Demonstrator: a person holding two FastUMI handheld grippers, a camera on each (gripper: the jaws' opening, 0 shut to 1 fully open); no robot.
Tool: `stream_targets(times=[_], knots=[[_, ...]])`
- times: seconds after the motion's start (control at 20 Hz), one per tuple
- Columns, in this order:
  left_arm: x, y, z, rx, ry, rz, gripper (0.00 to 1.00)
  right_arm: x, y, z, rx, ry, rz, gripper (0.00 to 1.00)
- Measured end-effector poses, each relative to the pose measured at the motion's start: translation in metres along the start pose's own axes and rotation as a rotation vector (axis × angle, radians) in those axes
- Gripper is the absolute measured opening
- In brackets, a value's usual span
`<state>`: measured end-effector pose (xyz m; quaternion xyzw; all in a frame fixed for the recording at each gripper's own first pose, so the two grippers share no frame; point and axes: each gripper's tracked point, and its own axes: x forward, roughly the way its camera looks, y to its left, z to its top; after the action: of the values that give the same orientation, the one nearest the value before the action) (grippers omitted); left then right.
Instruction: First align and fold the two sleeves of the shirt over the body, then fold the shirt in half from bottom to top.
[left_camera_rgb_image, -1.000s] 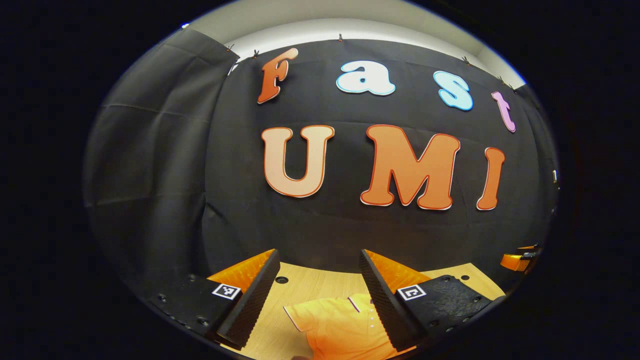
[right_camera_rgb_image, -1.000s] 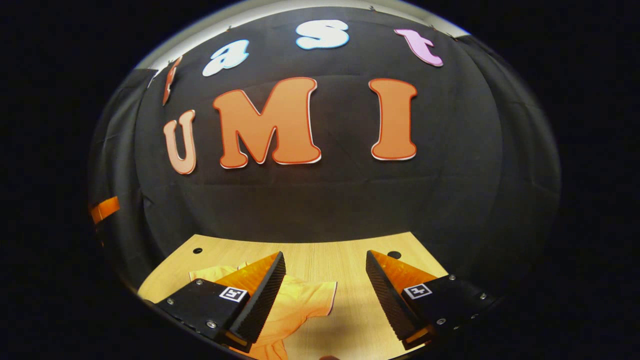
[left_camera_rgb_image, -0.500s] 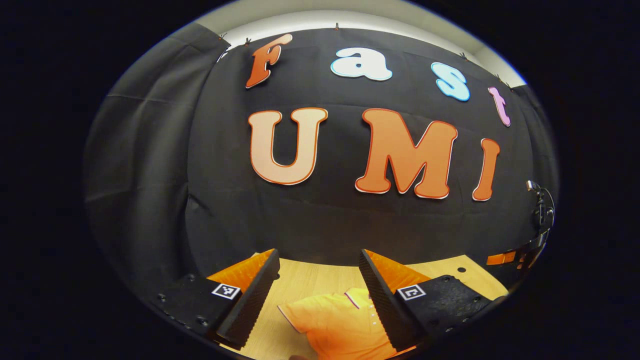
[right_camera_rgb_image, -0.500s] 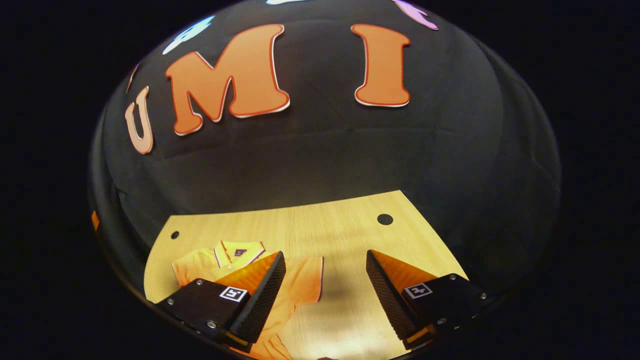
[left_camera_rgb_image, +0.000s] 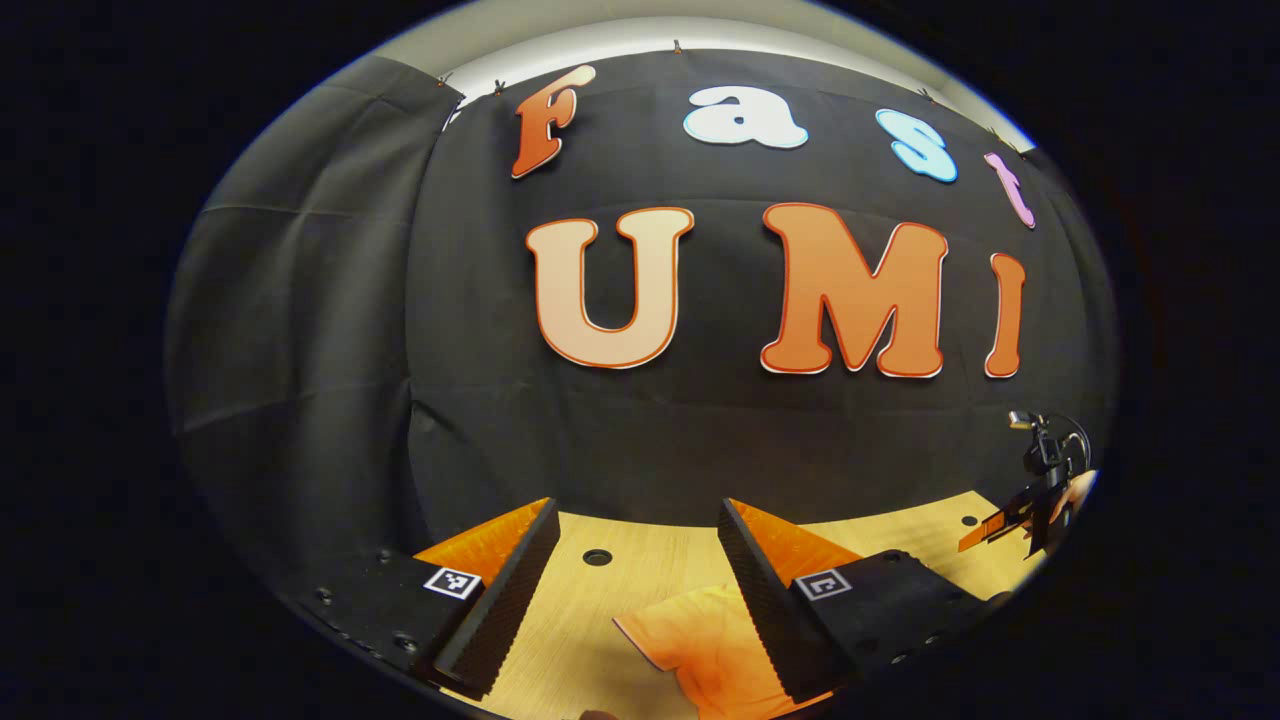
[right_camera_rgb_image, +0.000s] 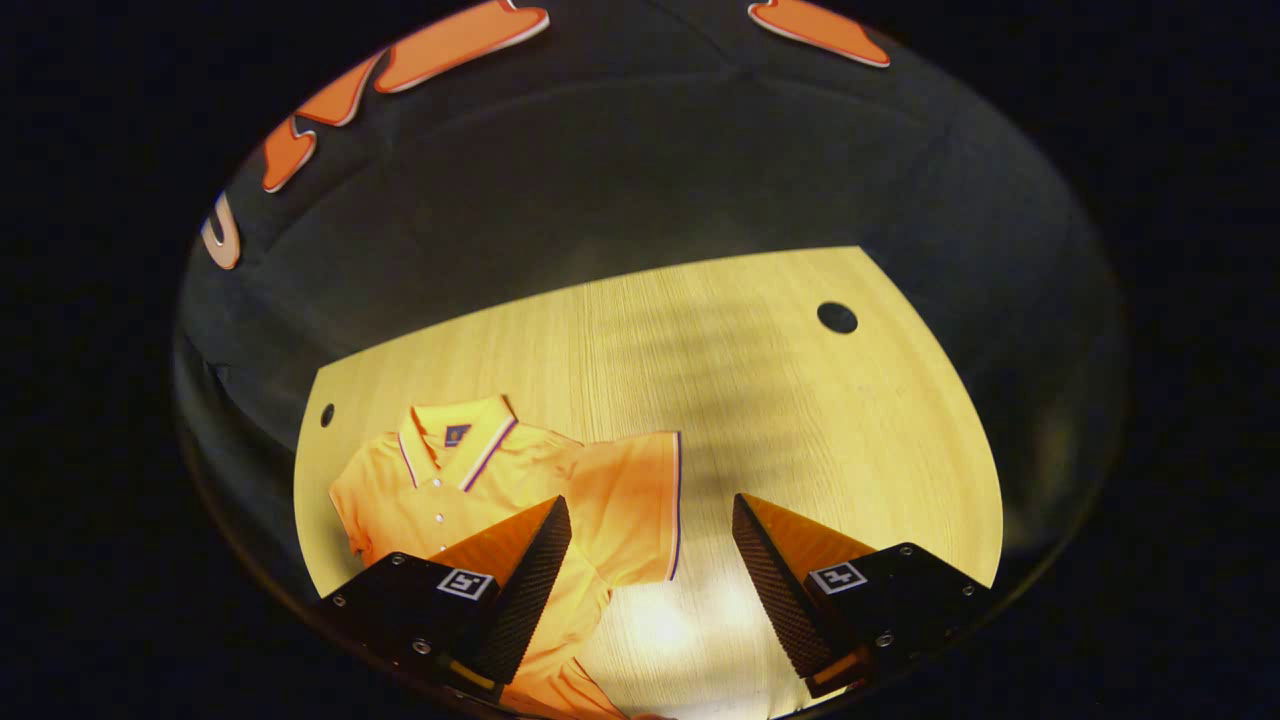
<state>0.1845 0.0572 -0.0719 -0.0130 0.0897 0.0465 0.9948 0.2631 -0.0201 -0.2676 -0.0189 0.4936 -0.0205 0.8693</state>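
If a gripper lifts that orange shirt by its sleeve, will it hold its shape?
Probably not. The shirt lies flat and wrinkled on the table, so it looks floppy. The sleeve would likely droop and drag the body along.

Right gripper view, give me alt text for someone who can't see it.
An orange polo shirt lies flat and unfolded on a light wooden table, collar toward the far side, one short sleeve spread outward. The right gripper hovers open above the table, its two fingers framing that sleeve's edge. Black cloth hangs behind the table.
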Motion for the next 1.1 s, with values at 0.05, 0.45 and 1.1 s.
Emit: stream_targets(times=[0.05, 0.45, 1.1], knots=[[0.002, 0.002, -0.003, -0.002, 0.005, 0.005, 0.98, 0.012, -0.003, -0.004, -0.003, 0.027, -0.013, 0.99], [0.029, -0.006, -0.026, -0.014, 0.070, 0.012, 0.98, 0.073, -0.014, -0.034, -0.041, 0.192, -0.066, 0.99], [0.057, -0.015, -0.049, -0.015, 0.134, 0.006, 0.98, 0.095, -0.012, -0.049, -0.091, 0.273, -0.083, 0.69]])
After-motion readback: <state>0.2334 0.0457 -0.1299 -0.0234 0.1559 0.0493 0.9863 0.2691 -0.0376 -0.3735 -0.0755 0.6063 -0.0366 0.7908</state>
